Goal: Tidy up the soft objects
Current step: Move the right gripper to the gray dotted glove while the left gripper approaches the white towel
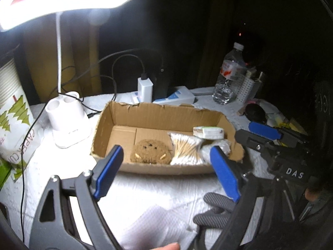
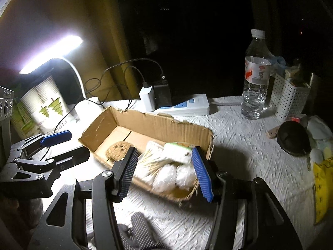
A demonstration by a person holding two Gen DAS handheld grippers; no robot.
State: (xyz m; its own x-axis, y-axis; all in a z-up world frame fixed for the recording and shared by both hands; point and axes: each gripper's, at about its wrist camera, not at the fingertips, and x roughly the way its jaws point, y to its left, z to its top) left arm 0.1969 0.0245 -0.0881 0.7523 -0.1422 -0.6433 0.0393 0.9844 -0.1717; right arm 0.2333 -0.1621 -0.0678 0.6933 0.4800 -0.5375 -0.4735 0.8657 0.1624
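Hovering empty with jaws apart, left gripper [image 1: 166,173] and right gripper [image 2: 166,173] face the cardboard box [image 1: 158,112] holding the brown plush [image 1: 150,151]; the near glove [image 1: 216,212] probably warrants a light central pinch.

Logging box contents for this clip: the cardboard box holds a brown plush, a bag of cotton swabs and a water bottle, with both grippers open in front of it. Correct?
Not quite. The water bottle stands on the table behind the cardboard box, not in it, as the right wrist view shows. The brown plush and bag of cotton swabs are inside, and the left gripper and right gripper are open.
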